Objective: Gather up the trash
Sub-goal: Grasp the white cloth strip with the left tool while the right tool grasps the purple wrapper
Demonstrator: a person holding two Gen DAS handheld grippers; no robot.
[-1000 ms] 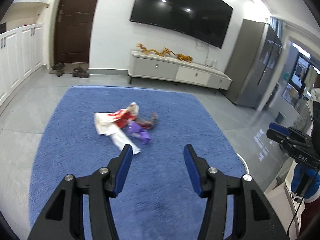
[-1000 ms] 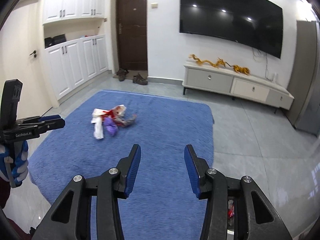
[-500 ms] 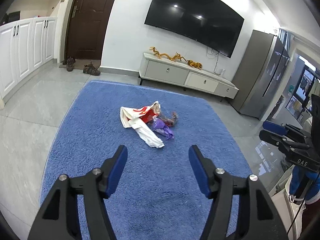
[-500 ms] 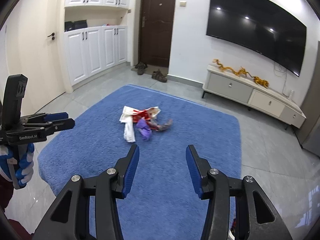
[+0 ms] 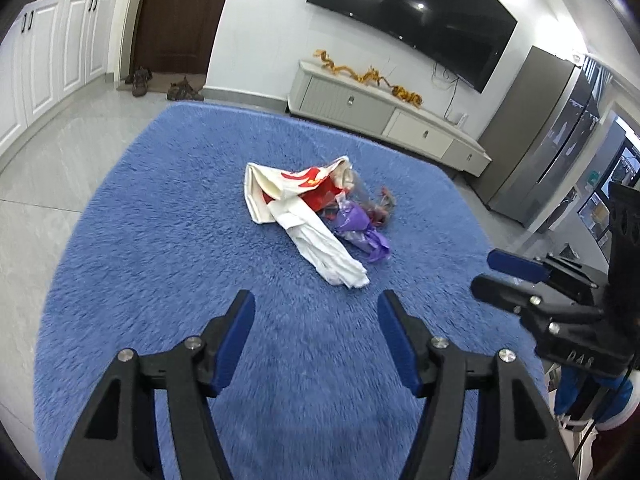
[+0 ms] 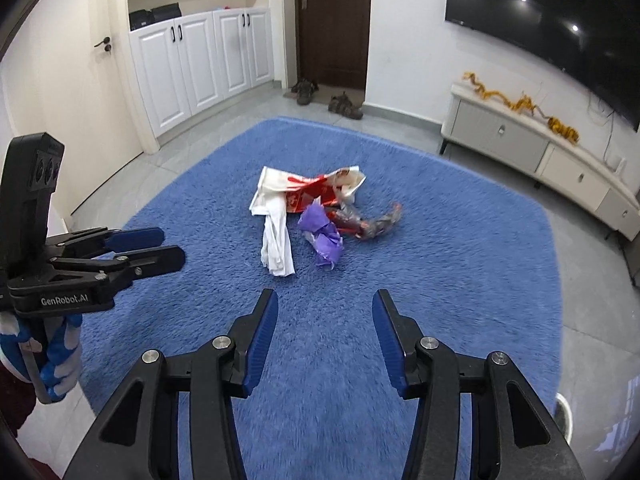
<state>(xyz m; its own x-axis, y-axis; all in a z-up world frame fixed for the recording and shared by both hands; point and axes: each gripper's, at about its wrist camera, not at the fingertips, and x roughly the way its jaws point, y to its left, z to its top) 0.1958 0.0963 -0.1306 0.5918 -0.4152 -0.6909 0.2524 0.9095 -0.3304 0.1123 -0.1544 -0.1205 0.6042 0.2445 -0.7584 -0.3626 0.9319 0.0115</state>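
A pile of trash lies in the middle of a blue rug point(image 5: 160, 240): a white and red plastic bag point(image 5: 296, 200), a crumpled purple wrapper point(image 5: 360, 232) and a dark clear wrapper point(image 5: 380, 204). My left gripper point(image 5: 316, 300) is open and empty, above the rug a short way in front of the pile. My right gripper point(image 6: 324, 300) is open and empty, also short of the pile. In the right wrist view I see the bag point(image 6: 288, 196), the purple wrapper point(image 6: 324, 236), the dark wrapper point(image 6: 368, 224) and the left gripper point(image 6: 160, 248) at the left.
A low TV cabinet point(image 5: 384, 112) stands against the far wall under a wall TV point(image 5: 408, 20). White cupboards point(image 6: 200, 64) line the left wall. Shoes point(image 6: 320, 96) lie by a dark door point(image 6: 332, 20). A grey fridge point(image 5: 548, 132) stands at the right.
Both grippers have moved forward toward the trash pile, which now looks larger and nearer. Both stay open.
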